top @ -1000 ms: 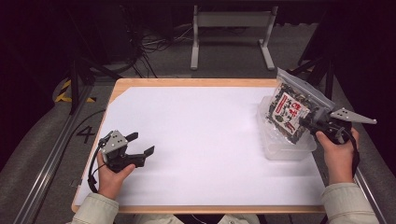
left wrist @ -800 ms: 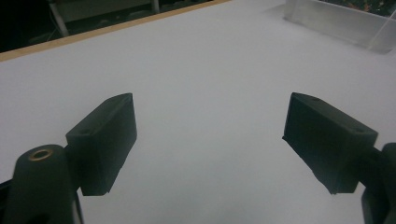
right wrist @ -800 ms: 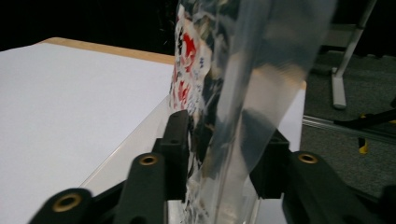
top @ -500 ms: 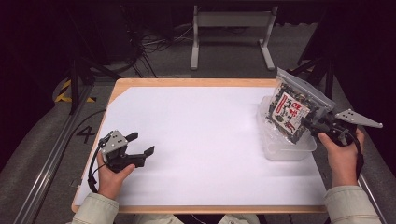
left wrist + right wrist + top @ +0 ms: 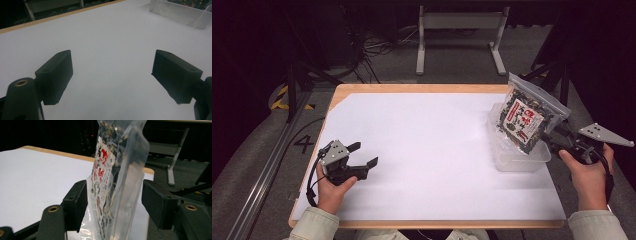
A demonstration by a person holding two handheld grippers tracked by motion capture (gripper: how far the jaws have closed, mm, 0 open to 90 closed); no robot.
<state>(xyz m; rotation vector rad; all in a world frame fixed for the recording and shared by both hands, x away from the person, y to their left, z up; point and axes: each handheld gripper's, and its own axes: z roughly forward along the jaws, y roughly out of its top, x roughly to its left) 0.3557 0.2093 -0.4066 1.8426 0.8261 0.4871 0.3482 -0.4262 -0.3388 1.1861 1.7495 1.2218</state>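
A clear plastic bag of dark snacks with a red-and-white label stands tilted in a clear plastic container at the table's right edge. My right gripper is at the bag's lower right corner. Its jaws have just been opening, and the bag stands between them; in the right gripper view the right pad is well clear of the bag and the left pad sits beside it. My left gripper rests open on the white table near the front left, nothing between its jaws.
The white table top has a wooden rim. The container's wall appears far off in the left gripper view. A metal stand and cables lie on the dark floor beyond the table.
My right gripper's jaws have spread apart from the bag and the right hand has drawn slightly to the right. The bag stays in the container. The left hand has not moved.
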